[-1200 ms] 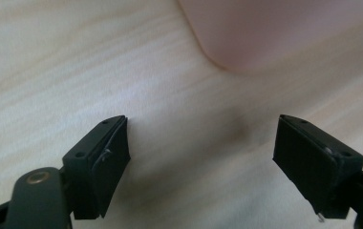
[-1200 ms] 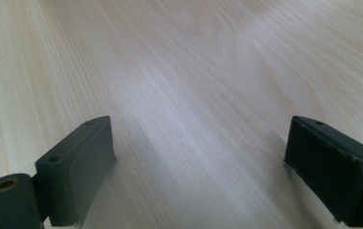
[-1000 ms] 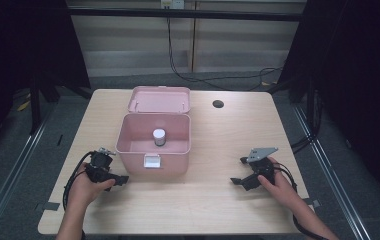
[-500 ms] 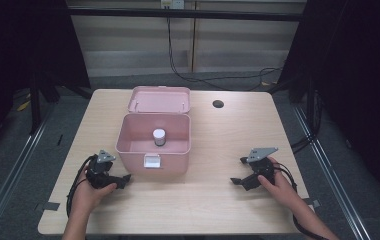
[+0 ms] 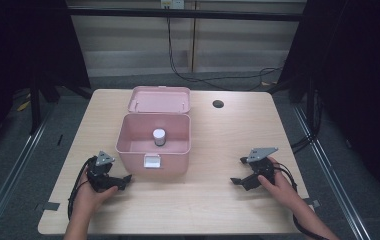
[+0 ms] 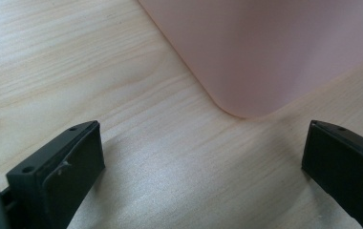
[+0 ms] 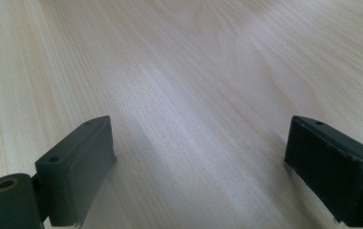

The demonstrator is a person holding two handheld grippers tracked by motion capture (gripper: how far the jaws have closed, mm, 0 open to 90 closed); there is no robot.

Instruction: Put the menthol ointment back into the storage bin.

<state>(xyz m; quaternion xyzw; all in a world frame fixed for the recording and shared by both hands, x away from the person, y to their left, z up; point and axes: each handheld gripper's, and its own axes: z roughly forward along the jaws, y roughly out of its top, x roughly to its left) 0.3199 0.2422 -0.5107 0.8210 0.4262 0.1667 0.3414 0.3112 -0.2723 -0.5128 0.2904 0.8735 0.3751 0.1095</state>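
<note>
High view: pink box (image 5: pixel 153 150) at table (image 5: pixel 218 200) centre, lid (image 5: pixel 159 99) flipped back, small white jar (image 5: pixel 159 136) inside. Box looks light, rigid, slick plastic; rim or front latch (image 5: pixel 152 161) likeliest hold.

Left gripper view: left gripper (image 6: pixel 203 157) jaws just been opening, now wide, nothing between; box corner just ahead.

Right gripper view: right gripper (image 7: pixel 198 162) agape over bare wood, well apart from box. Nothing blocking approach.

Wooden table (image 5: pixel 213 150): open pink box (image 5: pixel 154 145), both grippers resting.
</note>
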